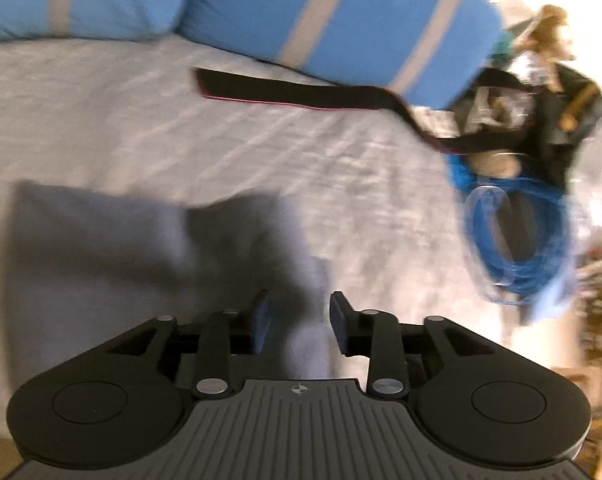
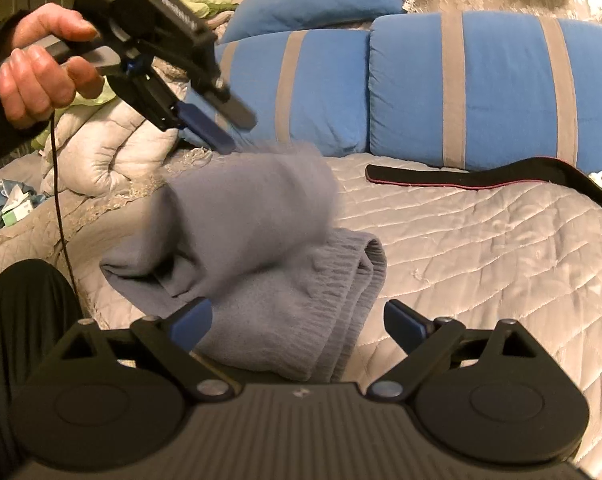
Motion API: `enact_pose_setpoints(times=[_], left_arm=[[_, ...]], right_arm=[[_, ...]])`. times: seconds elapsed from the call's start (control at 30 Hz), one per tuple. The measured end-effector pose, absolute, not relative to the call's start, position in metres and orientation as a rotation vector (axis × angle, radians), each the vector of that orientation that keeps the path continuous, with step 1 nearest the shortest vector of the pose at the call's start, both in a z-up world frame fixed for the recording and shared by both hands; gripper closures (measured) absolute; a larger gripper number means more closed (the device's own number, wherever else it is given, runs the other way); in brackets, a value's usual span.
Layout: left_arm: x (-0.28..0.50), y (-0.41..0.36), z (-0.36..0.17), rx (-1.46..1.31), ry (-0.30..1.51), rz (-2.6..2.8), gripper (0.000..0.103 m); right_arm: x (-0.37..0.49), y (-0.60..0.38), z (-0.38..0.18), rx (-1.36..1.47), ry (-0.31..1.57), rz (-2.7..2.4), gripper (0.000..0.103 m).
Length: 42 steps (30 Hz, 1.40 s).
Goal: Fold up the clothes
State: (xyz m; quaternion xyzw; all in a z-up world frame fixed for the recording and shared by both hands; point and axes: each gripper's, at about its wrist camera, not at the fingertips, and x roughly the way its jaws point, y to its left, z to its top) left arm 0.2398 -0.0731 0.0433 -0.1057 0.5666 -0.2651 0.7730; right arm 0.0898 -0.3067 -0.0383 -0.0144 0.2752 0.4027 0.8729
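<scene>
Nearest us, our right gripper stood wide open over the folded grey-blue knit sweater on the quilted cream bedspread. Our left gripper, marked "DAS", hung parted above its blurred top fold, gripping nothing. Bare quilt lay open toward the black pink-edged strap.

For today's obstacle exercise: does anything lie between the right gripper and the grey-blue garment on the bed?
Nothing visible does. The right gripper stands open directly over the folded grey-blue garment. The black strap lies apart, further back near the blue striped pillows.

Striped blue pillows; black strap; perhaps coiled blue cable.
</scene>
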Motion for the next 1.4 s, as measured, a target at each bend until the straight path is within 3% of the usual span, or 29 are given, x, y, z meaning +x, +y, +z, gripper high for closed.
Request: enact_pose_setpoints(times=[0.07, 0.4, 0.73, 0.93, 0.97, 1.0, 1.03, 1.13, 1.3, 1.4], left_arm=[[0.239, -0.064, 0.048, -0.242, 1.192, -0.578, 0.057], [0.227, 0.0, 0.056, -0.161, 1.024, -0.45, 0.056], [0.213, 0.03, 0.036, -0.012, 0.93, -0.35, 0.056], [0.206, 0.05, 0.03, -0.02, 0.847, -0.311, 0.056], [0.207, 0.05, 0.029, -0.018, 0.841, -0.305, 0.056], [0.208, 0.052, 0.027, -0.019, 0.837, -0.298, 0.056], [0.208, 0.055, 0.026, -0.024, 0.837, -0.293, 0.056], [0.209, 0.065, 0.027, -0.047, 0.833, -0.283, 0.056], [0.209, 0.084, 0.028, -0.072, 0.819, -0.258, 0.056], [0.21, 0.094, 0.029, -0.087, 0.818, -0.232, 0.056]], right_arm=[[0.09, -0.307, -0.039, -0.022, 0.578, 0.842, 0.005], [0.105, -0.314, -0.034, 0.113, 0.617, 0.86, 0.006], [0.165, -0.278, -0.046, 0.465, 0.869, 0.844, 0.013], [0.179, -0.235, -0.045, 0.362, 0.927, 0.719, 0.014], [0.18, -0.227, -0.046, 0.338, 0.945, 0.703, 0.019], [0.182, -0.218, -0.048, 0.309, 0.969, 0.677, 0.031], [0.184, -0.212, -0.051, 0.281, 0.992, 0.651, 0.05], [0.194, -0.205, -0.059, 0.296, 1.095, 0.633, 0.085], [0.201, -0.229, -0.034, 0.59, 1.086, 0.913, 0.088], [0.214, -0.254, -0.049, 0.772, 1.12, 0.971, 0.088]])
